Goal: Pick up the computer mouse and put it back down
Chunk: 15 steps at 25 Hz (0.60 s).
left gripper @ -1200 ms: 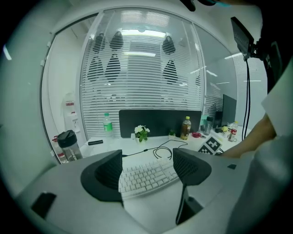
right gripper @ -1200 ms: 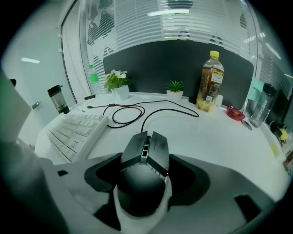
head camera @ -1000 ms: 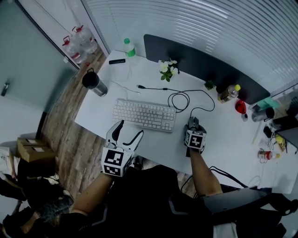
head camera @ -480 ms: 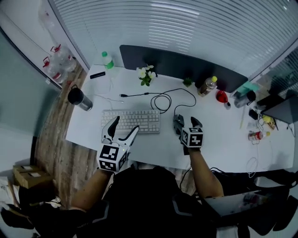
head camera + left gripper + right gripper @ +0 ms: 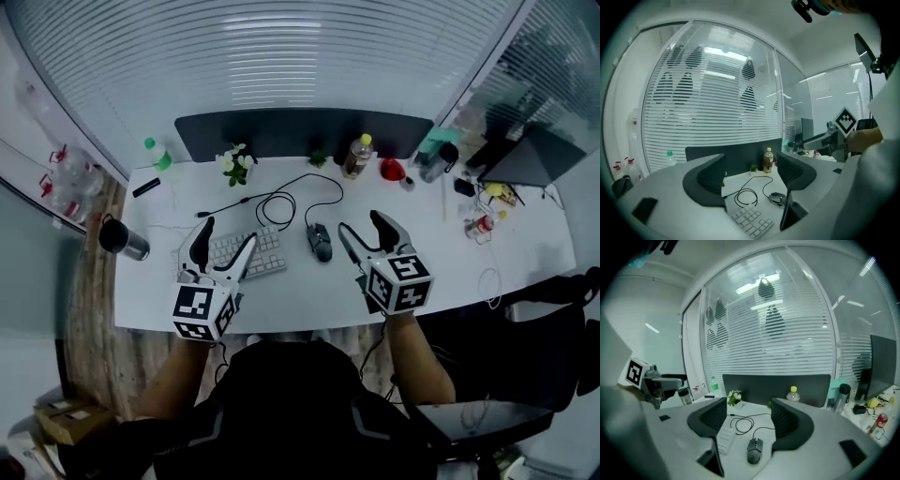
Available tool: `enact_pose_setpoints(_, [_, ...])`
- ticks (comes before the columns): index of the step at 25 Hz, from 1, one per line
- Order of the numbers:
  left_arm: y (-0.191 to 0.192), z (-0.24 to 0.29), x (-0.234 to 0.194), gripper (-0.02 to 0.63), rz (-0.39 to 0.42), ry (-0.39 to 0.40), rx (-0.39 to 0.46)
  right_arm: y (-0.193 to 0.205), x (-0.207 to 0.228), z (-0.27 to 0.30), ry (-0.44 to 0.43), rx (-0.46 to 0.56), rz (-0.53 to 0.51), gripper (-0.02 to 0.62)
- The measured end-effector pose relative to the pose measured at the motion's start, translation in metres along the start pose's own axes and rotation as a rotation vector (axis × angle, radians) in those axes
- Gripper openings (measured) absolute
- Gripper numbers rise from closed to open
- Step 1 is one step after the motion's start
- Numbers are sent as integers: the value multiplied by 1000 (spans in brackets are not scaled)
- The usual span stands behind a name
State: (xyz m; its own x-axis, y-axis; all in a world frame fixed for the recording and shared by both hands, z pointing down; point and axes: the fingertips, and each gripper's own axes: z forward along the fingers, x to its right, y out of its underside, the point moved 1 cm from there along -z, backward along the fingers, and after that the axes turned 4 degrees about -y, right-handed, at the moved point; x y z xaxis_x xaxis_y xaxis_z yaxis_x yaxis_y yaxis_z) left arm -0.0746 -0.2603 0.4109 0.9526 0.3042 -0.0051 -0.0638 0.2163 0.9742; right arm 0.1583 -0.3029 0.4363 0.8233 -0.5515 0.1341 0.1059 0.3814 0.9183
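Mouse (image 5: 321, 242) now free; right hand-held gripper (image 5: 361, 225) higher, empty jaws just narrowing.

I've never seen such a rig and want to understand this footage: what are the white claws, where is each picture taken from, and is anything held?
No robot here: a person holds a two-jaw gripper in each hand. The top-down picture comes from a camera on the person's head; the two rounded pictures come from cameras riding on the grippers, looking along their jaws. The left gripper and right gripper both hover above the white desk, jaws apart and empty; the right one's jaws have just been closing slightly. On the desk are a dark grey corded computer mouse, a white keyboard and a yellow-capped bottle.
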Motion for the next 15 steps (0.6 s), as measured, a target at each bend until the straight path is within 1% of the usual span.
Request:
enact_pose_setpoints(3, [-14, -1, 10, 360, -6, 29, 33, -20, -4, -25, 19, 54, -17, 291])
enact_pose_setpoints(6, [-28, -4, 21, 360, 1, 51, 63, -31, -7, -40, 27, 82, -28, 293])
enact_pose_setpoints(10, [-40, -8, 28, 359, 7, 57, 83, -42, -13, -52, 26, 114, -43, 277])
enact_pose_setpoints(13, [-45, -14, 29, 342, 3, 52, 92, -50, -17, -58, 18, 137, -49, 245])
enact_pose_setpoints(15, [-47, -18, 29, 322, 9, 40, 95, -55, -20, -63, 4, 158, -52, 199])
